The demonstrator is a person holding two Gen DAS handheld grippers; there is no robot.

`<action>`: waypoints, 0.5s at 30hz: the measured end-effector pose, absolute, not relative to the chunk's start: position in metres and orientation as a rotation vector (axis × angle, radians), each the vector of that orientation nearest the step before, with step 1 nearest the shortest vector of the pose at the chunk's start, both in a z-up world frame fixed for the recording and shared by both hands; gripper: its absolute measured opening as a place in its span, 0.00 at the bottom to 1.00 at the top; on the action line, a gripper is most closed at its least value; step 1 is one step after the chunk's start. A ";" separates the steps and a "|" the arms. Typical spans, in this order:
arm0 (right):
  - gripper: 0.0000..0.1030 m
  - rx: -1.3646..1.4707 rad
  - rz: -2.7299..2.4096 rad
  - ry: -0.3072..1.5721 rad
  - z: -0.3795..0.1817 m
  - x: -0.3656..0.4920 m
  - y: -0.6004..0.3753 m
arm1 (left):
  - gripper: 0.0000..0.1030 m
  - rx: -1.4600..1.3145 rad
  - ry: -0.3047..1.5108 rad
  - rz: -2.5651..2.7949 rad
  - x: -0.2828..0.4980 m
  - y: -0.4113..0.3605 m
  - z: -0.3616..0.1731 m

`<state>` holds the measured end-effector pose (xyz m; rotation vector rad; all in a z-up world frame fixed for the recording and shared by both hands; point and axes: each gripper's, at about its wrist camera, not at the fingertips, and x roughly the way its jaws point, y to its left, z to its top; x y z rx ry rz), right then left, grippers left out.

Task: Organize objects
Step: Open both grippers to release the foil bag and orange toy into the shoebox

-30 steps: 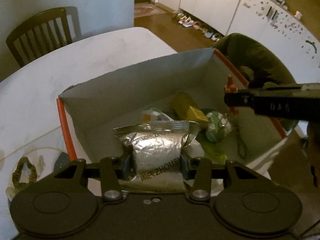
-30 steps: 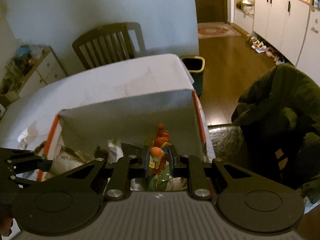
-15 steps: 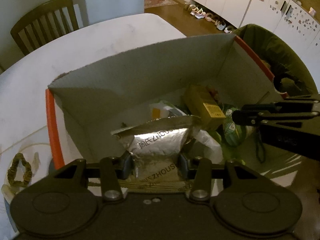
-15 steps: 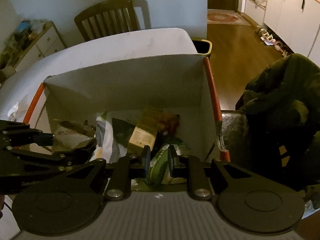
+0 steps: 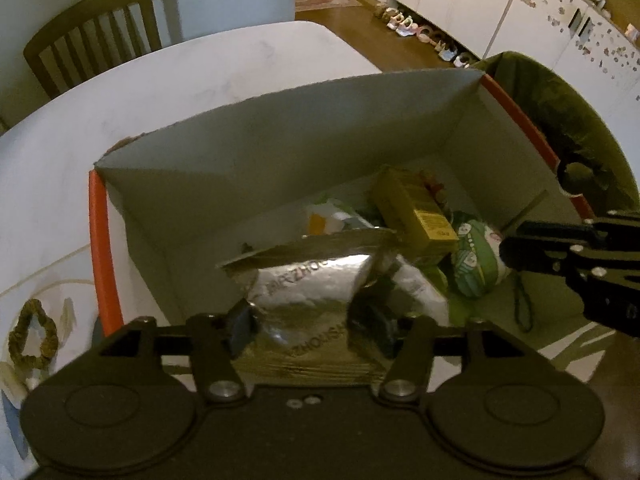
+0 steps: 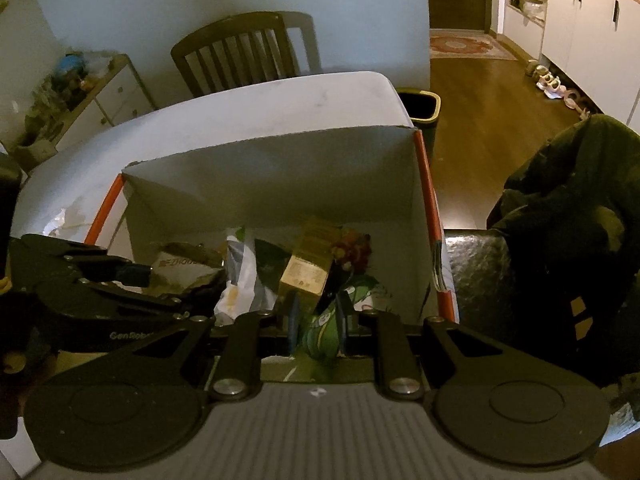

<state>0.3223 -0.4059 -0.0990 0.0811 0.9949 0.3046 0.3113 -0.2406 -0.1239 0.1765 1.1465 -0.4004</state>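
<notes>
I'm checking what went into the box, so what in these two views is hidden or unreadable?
- Silver pouch, left wrist view: lower part hidden by the left gripper; its jaws have just opened.
- Green packet, right wrist view: mostly hidden by the right gripper.
- Yellow carton: print too small.
- Box floor: covered by contents.

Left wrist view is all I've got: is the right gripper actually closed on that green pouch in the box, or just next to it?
Observer: Closed on it. The right wrist view shows the right gripper with a finger pressed on each side of the green pouch.
Operator: What's tucked behind the yellow carton?
Observer: A red and orange item lies against the right side of the yellow carton, near the far wall of the box.
Operator: Anything on the floor past the table?
Observer: A dark bin with a yellow rim stands by the far corner of the table.
</notes>
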 end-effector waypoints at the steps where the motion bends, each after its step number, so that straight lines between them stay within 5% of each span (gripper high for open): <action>1: 0.18 0.088 0.309 0.994 -0.098 0.321 -0.407 | 0.60 0.180 1.142 -0.403 0.310 -0.241 -0.123; 15: 0.21 0.075 0.323 0.975 -0.086 0.304 -0.401 | 0.69 0.126 1.069 -0.428 0.286 -0.233 -0.096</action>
